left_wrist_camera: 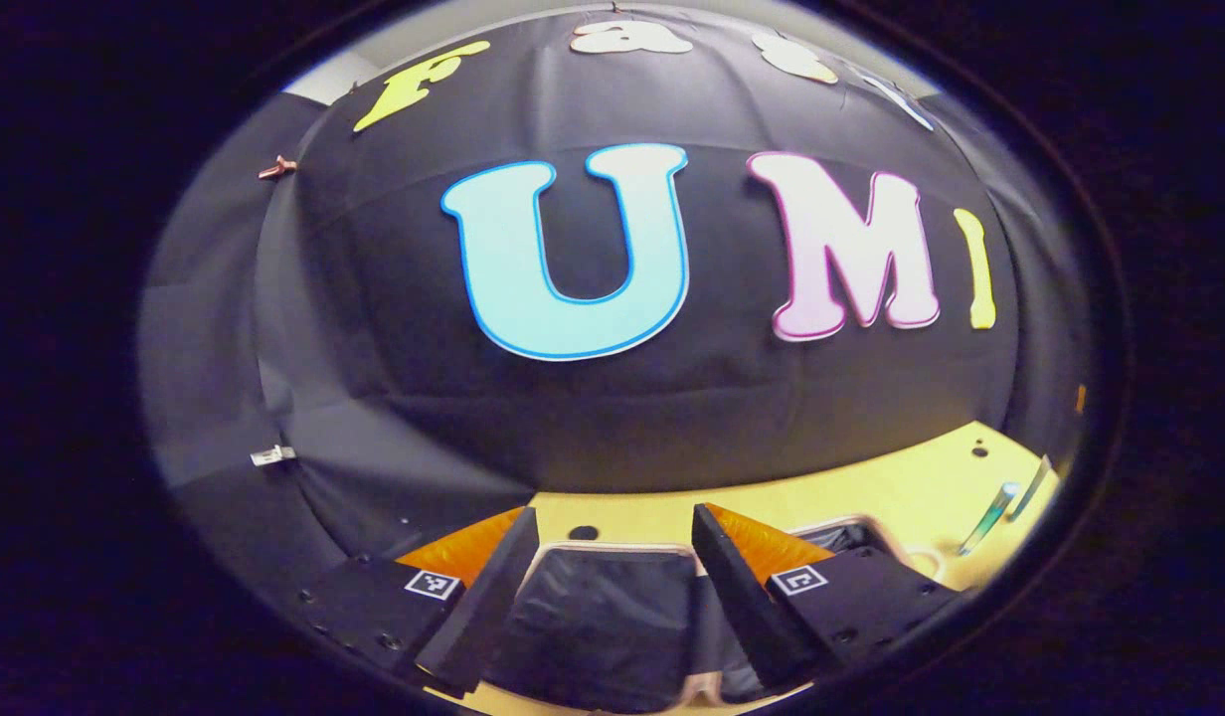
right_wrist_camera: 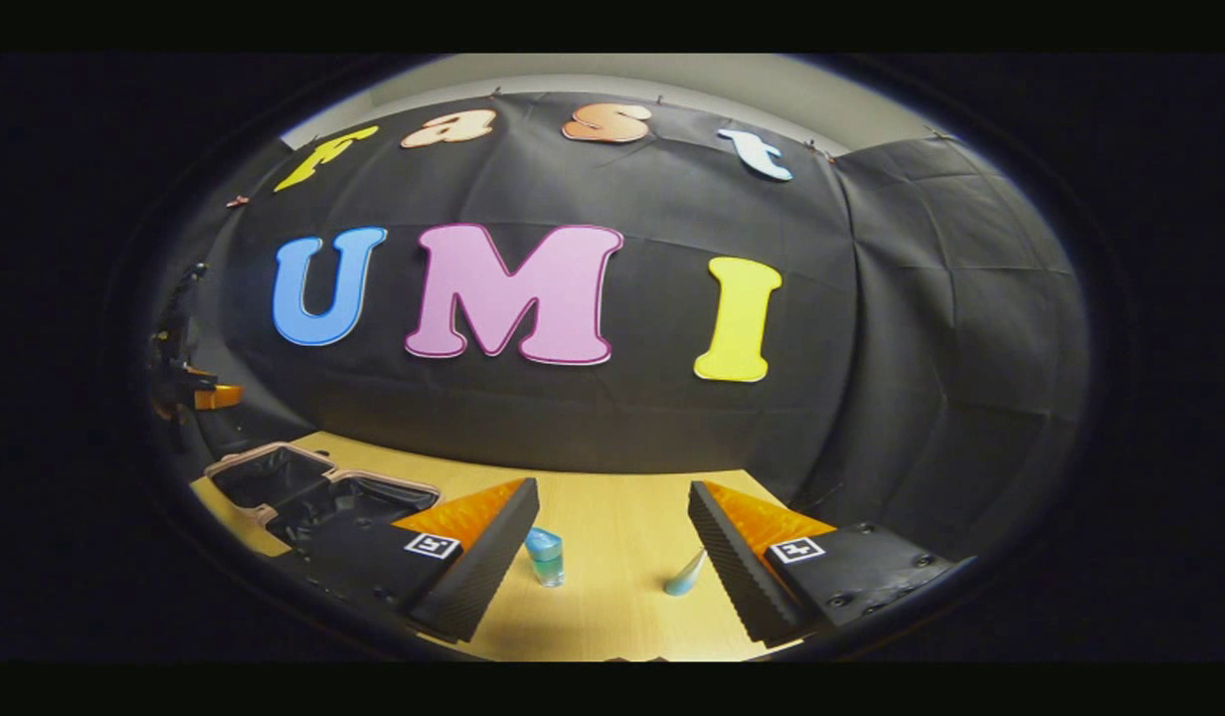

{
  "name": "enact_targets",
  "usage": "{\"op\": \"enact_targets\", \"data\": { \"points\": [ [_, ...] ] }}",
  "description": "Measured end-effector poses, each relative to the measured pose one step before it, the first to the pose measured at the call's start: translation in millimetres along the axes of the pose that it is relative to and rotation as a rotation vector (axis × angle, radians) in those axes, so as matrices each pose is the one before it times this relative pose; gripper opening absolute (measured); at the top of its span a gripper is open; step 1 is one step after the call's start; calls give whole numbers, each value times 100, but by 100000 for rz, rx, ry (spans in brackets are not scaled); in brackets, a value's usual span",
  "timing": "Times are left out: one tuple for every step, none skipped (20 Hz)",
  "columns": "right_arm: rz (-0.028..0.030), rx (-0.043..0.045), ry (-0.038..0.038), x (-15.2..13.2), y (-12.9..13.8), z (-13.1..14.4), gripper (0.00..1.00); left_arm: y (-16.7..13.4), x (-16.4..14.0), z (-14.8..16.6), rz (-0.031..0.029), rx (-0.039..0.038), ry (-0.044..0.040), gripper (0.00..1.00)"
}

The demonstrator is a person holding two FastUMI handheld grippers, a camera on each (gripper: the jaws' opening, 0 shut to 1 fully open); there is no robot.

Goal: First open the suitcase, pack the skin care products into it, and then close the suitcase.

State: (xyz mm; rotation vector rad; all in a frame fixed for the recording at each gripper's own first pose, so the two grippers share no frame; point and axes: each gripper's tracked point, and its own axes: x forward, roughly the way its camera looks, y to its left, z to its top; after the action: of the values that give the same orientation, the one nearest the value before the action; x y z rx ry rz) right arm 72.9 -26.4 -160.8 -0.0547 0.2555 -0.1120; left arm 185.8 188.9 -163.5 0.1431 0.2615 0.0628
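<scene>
Suitcase (right_wrist_camera: pixel 304 487) lies open on the wooden worktop (right_wrist_camera: pixel 622 537), both black-lined halves facing up inside a pale pink rim, seen at the left of the right gripper view. In the left gripper view the same suitcase (left_wrist_camera: pixel 603 617) sits right below the left gripper (left_wrist_camera: pixel 608 597), one lined half showing between its fingers, which stand wide apart and hold nothing.

Over to the right gripper (right_wrist_camera: pixel 612 567): its fingers are wide too, empty, with the bare worktop between them. Between those fingers stand two skin care products: a small blue bottle (right_wrist_camera: pixel 545 557) upright just beside the left finger, and a pale blue tube (right_wrist_camera: pixel 685 575) leaning close to the right finger. The two are apart from each other and both sit outside the suitcase, to its right.

In the left gripper view, the tube (left_wrist_camera: pixel 988 517) shows at the far right edge of the worktop, well apart from the suitcase, with another slim item beside it too small to make out.

Each finger carries a small square black-and-white marker; no readable writing on the products. The left gripper (right_wrist_camera: pixel 190 388) also shows far left in the right gripper view, above the suitcase.
</scene>
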Motion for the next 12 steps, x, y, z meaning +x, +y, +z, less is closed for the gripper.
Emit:
{"op": "enact_targets", "data": {
  "points": [
    [-313,-426,-398,336,-642,-137,96,-2955,-174,-330,-2491,-364,75,97],
    [-369,-390,-106,364,-670,-174,96,-2570,-312,-264,-2025,-272,-123,97],
    [-291,-171,-243,231,-629,-167,96,-2583,-276,-322,-3205,-1008,244,98],
    [-497,-11,-60,292,-705,-287,96,-3268,-499,-816,-3830,-2297,66,98],
    [-553,138,-90,311,-665,-248,96,-2706,27,-747,-4114,-2122,809,98],
    [-659,136,190,348,-677,-404,96,-3086,349,-1388,-5101,-1135,2622,98],
    [-94,75,935,263,-585,-630,96,-2219,585,-1534,-3020,401,1636,98],
    [138,-57,1285,175,-407,-615,96,-2450,780,-1598,-3704,658,2635,98],
    [-65,-567,809,269,-587,-551,96,-2366,797,-1680,-4322,800,2176,98],
    [-17,-599,643,127,-525,-568,96,-1930,402,-1049,-3922,89,1007,98],
    [137,-579,359,-93,-532,-698,97,-2275,447,-807,-4942,-274,525,98],
    [647,-344,141,-154,-320,-548,97,-2052,506,-793,-4838,-857,561,98]
  ]
}}
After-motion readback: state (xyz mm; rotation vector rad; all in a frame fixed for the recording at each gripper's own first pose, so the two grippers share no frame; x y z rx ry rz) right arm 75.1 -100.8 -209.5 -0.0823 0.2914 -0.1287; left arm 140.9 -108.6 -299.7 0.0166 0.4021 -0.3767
